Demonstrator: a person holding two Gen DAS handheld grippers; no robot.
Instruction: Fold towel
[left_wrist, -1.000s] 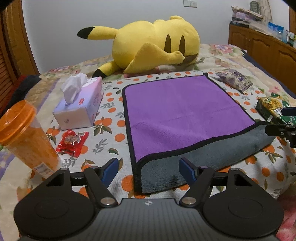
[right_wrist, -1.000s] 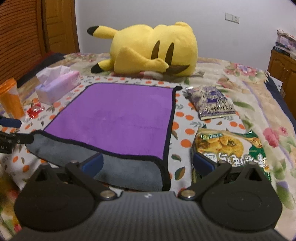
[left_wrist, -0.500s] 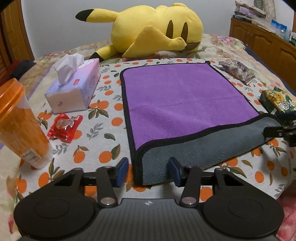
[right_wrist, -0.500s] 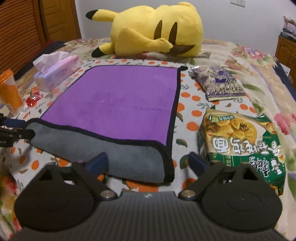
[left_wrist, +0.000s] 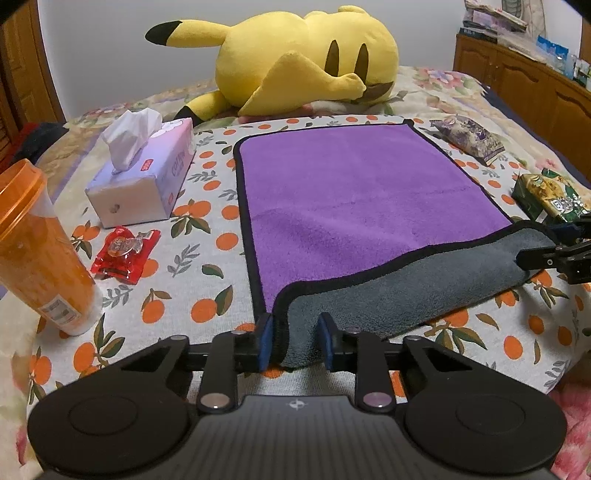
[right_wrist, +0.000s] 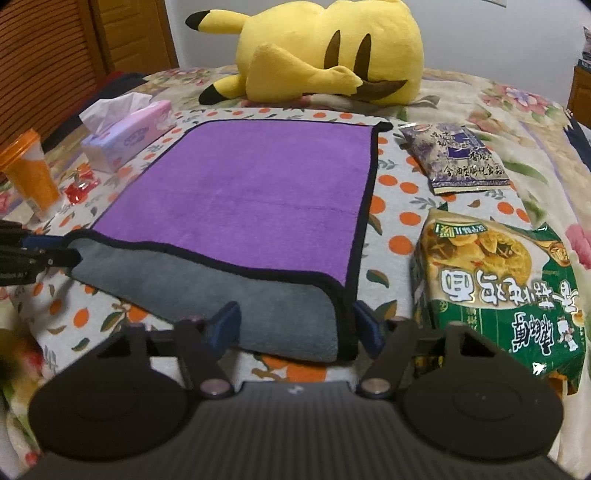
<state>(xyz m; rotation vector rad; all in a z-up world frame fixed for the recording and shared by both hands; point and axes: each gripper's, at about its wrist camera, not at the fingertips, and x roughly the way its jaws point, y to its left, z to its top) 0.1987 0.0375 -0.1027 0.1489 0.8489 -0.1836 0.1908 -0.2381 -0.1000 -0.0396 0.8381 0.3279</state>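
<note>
A purple towel with a black border and grey underside lies flat on the bed; its near edge is turned over, showing a grey strip. It also shows in the right wrist view. My left gripper is open, its blue pads on either side of the near left corner. My right gripper is open around the near right corner. Each gripper shows at the edge of the other's view.
A yellow plush lies behind the towel. A tissue box, a red candy packet and an orange cup are left of it. Two snack bags lie to the right.
Both grippers have moved forward to the towel's near corners and their jaws have narrowed around the folded grey edge.
</note>
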